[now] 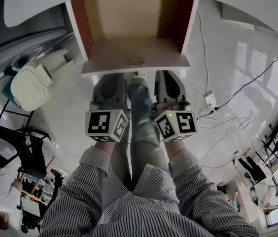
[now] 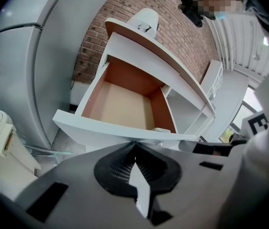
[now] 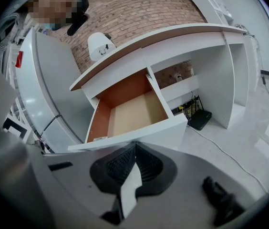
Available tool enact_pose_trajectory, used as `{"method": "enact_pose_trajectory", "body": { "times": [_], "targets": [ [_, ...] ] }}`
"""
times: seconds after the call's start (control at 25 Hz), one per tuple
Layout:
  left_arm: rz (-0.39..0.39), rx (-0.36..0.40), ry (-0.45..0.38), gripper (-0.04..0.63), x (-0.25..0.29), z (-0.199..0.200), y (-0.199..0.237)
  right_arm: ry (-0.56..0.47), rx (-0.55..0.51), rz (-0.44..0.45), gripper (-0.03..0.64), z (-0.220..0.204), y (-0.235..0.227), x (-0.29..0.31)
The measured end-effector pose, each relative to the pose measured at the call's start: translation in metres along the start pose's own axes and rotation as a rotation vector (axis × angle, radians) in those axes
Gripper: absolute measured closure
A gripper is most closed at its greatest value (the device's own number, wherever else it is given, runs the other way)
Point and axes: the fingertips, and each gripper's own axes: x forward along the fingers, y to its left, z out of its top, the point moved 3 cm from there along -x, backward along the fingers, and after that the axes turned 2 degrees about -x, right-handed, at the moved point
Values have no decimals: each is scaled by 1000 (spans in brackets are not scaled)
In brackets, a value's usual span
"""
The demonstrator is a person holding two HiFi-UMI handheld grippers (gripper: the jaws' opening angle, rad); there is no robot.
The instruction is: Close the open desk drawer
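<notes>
Near the drawer (image 3: 149, 136), only the right gripper view shows a black box (image 3: 200, 119).

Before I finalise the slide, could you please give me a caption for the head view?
Open desk drawer with the left gripper and right gripper, both shut, at its front panel.

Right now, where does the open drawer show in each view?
Head view: the drawer sits top centre, pulled out toward the person.
Left gripper view: drawer in the centre, tilted, just above the jaws.
Right gripper view: drawer in the centre, just above the jaws.
Shared landmark: the curved desk top over the drawer.
</notes>
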Motion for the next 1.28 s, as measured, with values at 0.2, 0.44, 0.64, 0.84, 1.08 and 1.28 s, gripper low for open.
{"method": "enact_pose_trajectory", "body": {
  "times": [0.2,0.44,0.64,0.84,1.08,1.28],
  "targets": [
    [-2,7,19,583,0,2,0,41,-8,2,600,3,1,0],
    [-12,35,25,583,-5,13,-5,35,-25,22,601,15,6,-4],
    [-11,33,20,583,-12,29,-10,30,-23,16,600,30,14,-8],
    [-30,56,2,583,-18,48,-18,19,-45,21,600,52,21,-12],
    [-42,74,-33,583,-22,76,-26,0,-71,35,600,82,29,-12],
    [-32,73,-51,583,-22,90,-33,-3,-70,32,600,99,31,-12]
  ]
}}
